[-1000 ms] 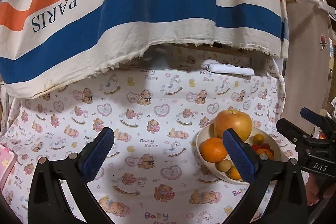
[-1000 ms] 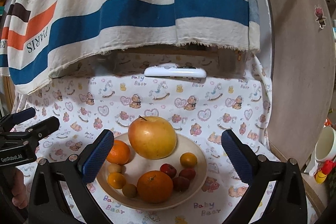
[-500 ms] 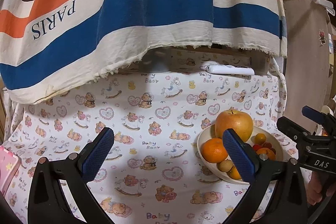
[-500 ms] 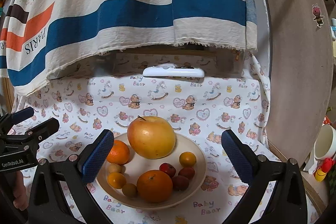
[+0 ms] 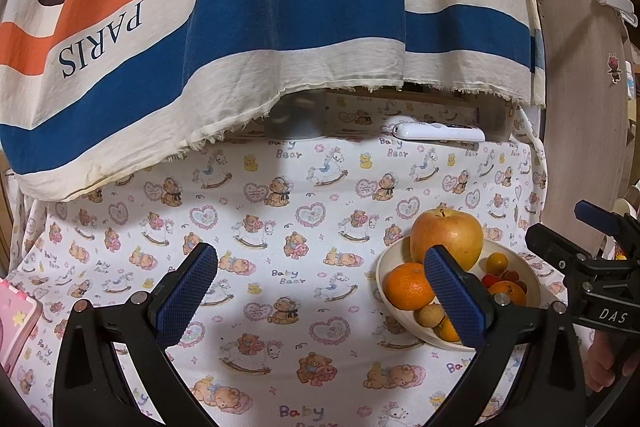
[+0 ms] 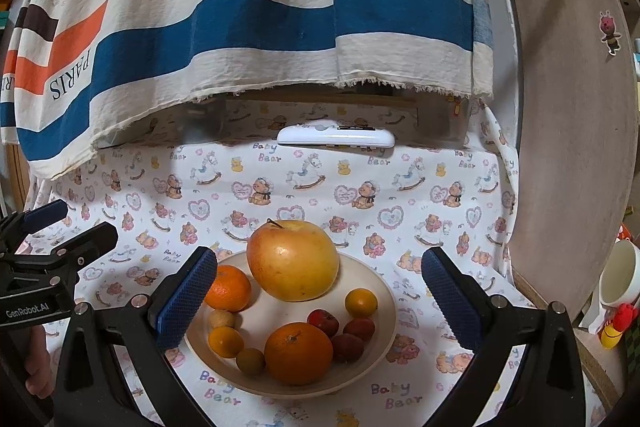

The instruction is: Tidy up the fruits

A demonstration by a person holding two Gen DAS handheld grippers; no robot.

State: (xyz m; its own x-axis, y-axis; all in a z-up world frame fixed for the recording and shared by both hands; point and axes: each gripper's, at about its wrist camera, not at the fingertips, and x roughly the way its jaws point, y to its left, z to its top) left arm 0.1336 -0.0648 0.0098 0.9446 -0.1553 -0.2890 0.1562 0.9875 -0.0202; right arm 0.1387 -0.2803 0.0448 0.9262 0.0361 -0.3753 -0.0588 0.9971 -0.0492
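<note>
A cream bowl on the bear-print cloth holds a big yellow-red apple, two oranges, small yellow and brown fruits and several small red ones. My right gripper is open and empty, its fingers on either side of the bowl, above it. My left gripper is open and empty over bare cloth, left of the bowl. The apple and an orange show there too, partly behind the right finger.
A striped "PARIS" cloth hangs over the back. A white remote lies at the cloth's far edge. A wooden panel bounds the right, with a white cup beyond. A pink item lies far left.
Both grippers have drawn back and up a little, so the bowl sits slightly lower and further off in each view. Jaws stay open. The fruit has not moved.
</note>
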